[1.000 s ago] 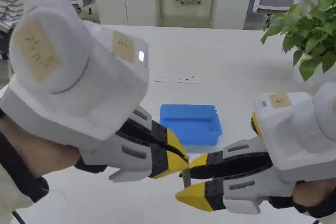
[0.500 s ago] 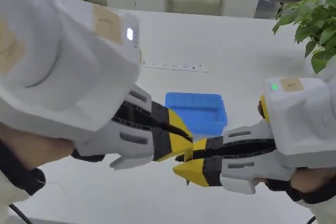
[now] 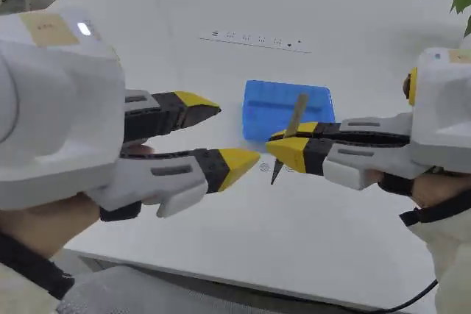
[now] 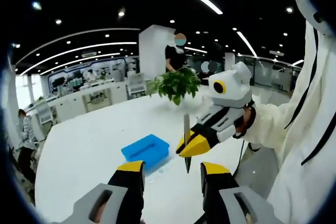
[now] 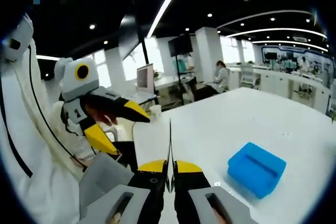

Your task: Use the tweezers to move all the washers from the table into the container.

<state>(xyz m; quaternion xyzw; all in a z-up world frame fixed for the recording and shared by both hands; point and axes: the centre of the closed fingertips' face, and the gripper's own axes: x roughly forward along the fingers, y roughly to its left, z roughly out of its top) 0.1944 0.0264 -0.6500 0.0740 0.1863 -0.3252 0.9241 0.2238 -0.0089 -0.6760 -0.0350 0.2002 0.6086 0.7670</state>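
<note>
1. Right gripper (image 3: 274, 143) is clamped on the tweezers (image 3: 298, 110), with both jaws pressed together around their middle.
2. Tweezers stand steeply tilted, with the blunt end up in front of the container (image 3: 287, 108) and the pointed tip down toward the desk (image 3: 331, 226).
3. Left gripper (image 3: 237, 134) has its jaws spread wide with nothing between them. Its yellow tips face the right gripper, near it but apart.
4. Container is a blue rectangular tray on the white desk, just behind the 2 sets of gripper tips in head view. Its inside is too blurred to read.
5. 2 washers (image 3: 265, 168) lie on the desk just in front of the container, 1 on each side of the tweezers' tip. The tip is near them, but I cannot tell whether it touches.
6. Power strip (image 3: 254, 38) lies flat on the desk behind the container, well apart from it.
7. Plant (image 4: 176, 85) sits at the far side of the desk in left gripper view, beyond the right gripper.
8. Left gripper view has the tweezers hanging nearly upright from the right gripper, with the container to the left of them.
9. Right gripper view has the tweezers rising as a thin line between its own closed jaws, the left gripper at left and the container at right.
</note>
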